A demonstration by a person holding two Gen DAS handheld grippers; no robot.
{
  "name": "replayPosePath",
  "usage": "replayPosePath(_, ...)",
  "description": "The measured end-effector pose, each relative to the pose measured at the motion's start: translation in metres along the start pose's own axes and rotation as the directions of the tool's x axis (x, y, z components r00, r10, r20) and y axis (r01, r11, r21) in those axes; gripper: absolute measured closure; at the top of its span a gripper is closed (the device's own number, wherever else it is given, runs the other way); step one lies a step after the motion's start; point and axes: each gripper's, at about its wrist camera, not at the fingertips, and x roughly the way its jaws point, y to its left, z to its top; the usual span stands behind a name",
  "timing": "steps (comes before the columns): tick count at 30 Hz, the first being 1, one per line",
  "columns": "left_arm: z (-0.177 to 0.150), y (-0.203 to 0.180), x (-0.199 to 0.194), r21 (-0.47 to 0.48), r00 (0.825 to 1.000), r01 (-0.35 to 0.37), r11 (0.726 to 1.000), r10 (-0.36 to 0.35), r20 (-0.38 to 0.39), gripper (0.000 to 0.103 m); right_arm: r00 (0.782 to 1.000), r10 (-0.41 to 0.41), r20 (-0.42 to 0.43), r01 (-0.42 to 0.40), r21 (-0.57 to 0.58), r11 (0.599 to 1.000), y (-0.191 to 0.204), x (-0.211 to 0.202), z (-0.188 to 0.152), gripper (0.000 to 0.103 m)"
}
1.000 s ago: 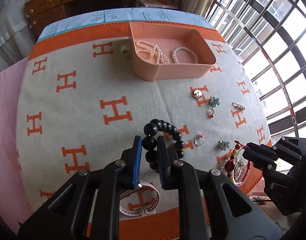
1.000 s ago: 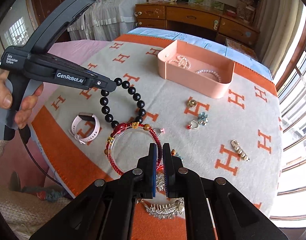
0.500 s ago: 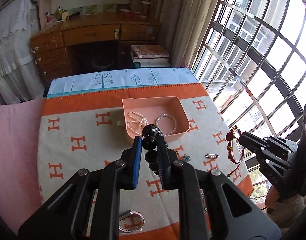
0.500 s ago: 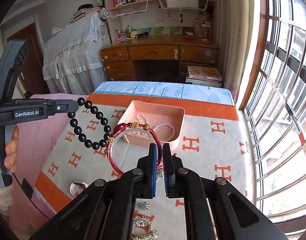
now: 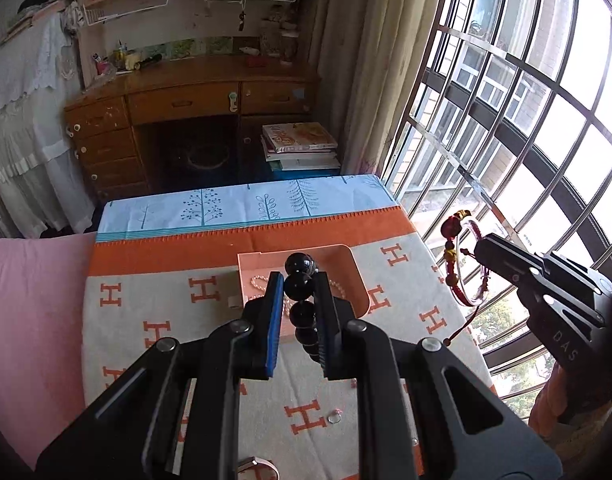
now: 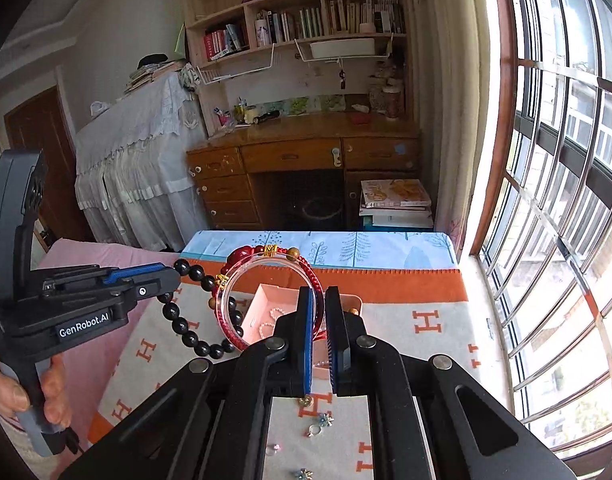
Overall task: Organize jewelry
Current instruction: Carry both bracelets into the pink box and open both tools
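Note:
My left gripper (image 5: 299, 285) is shut on a black bead bracelet (image 5: 300, 280), held high above the table; the bracelet hangs from it in the right wrist view (image 6: 193, 332). My right gripper (image 6: 318, 300) is shut on a red bead bracelet with a clear bangle (image 6: 265, 276), also raised; it shows at the right of the left wrist view (image 5: 458, 264). Below both sits the pink tray (image 5: 356, 268), which holds pearl bracelets (image 6: 271, 318); it also shows in the right wrist view (image 6: 261, 296).
The table is covered by an orange and grey H-pattern blanket (image 5: 153, 320). Small rings and flower charms (image 6: 320, 424) lie on it near me, and a ring (image 5: 334, 419). A wooden desk (image 5: 193, 120) stands beyond; barred windows (image 5: 526, 120) are at the right.
Both grippers have risen well above the table with their bracelets, which lay on the blanket a second ago. The table and tray now look smaller and farther below.

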Motion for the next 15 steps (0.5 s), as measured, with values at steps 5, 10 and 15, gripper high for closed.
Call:
replayPosePath(5, 0.010, -0.011, 0.013, 0.026, 0.996, -0.059, 0.998, 0.057, 0.065, 0.090, 1.000, -0.016, 0.005, 0.016, 0.008, 1.000, 0.009, 0.013, 0.027, 0.097)
replayPosePath(10, 0.013, -0.013, 0.037, 0.030, 0.993, -0.079, 0.996, 0.076, 0.092, 0.090, 0.999, -0.034, -0.024, 0.035, 0.024, 0.999, 0.013, 0.044, 0.038, 0.097)
replayPosePath(15, 0.012, -0.012, 0.074, 0.029, 0.998, -0.046, 0.999, 0.044, 0.052, 0.090, 0.995, -0.044, -0.093, 0.047, 0.034, 0.998, 0.007, 0.094, 0.032, 0.097)
